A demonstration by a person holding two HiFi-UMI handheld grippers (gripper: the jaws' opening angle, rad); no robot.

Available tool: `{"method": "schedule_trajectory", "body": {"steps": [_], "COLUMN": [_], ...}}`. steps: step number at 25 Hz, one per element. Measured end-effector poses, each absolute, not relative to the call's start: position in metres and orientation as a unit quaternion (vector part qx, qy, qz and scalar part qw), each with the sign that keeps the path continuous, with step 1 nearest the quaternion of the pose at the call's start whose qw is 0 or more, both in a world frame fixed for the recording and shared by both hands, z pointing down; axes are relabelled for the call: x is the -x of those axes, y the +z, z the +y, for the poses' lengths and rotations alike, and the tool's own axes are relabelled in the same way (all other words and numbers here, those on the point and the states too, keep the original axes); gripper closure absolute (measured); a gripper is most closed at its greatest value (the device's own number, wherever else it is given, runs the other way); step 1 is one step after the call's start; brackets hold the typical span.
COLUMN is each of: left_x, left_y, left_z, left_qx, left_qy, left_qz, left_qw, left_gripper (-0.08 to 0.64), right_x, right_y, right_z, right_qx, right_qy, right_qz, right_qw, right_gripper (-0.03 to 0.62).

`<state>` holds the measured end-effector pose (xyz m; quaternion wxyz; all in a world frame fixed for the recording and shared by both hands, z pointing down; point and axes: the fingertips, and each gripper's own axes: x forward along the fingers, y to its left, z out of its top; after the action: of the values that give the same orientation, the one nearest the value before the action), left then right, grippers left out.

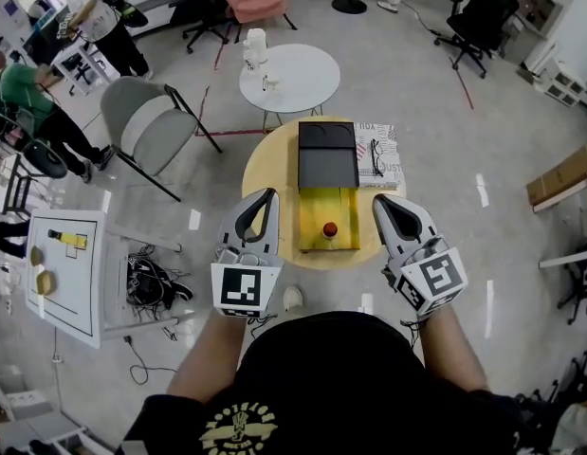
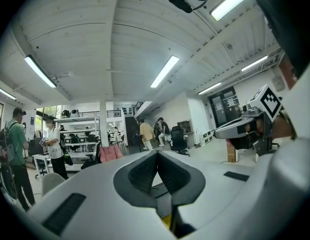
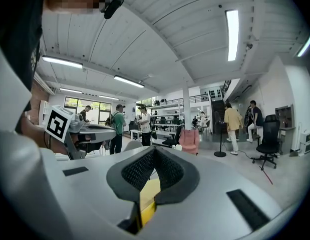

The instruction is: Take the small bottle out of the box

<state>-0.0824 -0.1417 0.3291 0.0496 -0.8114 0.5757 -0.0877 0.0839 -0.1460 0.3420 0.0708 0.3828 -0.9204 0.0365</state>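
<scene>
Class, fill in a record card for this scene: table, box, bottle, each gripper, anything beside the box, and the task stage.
Table: round light wooden table
Box: open box with yellow inside and black lid, on the table
Bottle: small red-topped bottle, inside the box, near end
Left gripper: shut, empty, left of the box
Right gripper: shut, empty, right of the box
Beside box: printed paper with spectacles
Task stage: bottle not yet taken out

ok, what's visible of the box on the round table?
The box lies open on the table, between the left gripper and right gripper, touched by neither. Its yellow-lined tray is the near half; the black half lies flat beyond it. A small red-capped bottle sits in the tray near its front wall.
</scene>
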Motion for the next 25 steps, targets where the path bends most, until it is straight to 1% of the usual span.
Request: {"method": "schedule_trajectory", "body": {"steps": [25], "left_x": [0.111], "left_y": [0.346], "left_z": [-0.196], "left_qx": [0.861], "left_qy": [-0.079], "left_qz": [0.501], "left_qw": [0.045], "left_gripper": [0.546], "right_x": [-0.057], "right_y": [0.351], "right_z": [-0.177], "right_qx": [-0.474], "right_qy": [0.045], "right_qz": [-0.876], "right_qw": [0.077], "right_gripper": [0.578]}}
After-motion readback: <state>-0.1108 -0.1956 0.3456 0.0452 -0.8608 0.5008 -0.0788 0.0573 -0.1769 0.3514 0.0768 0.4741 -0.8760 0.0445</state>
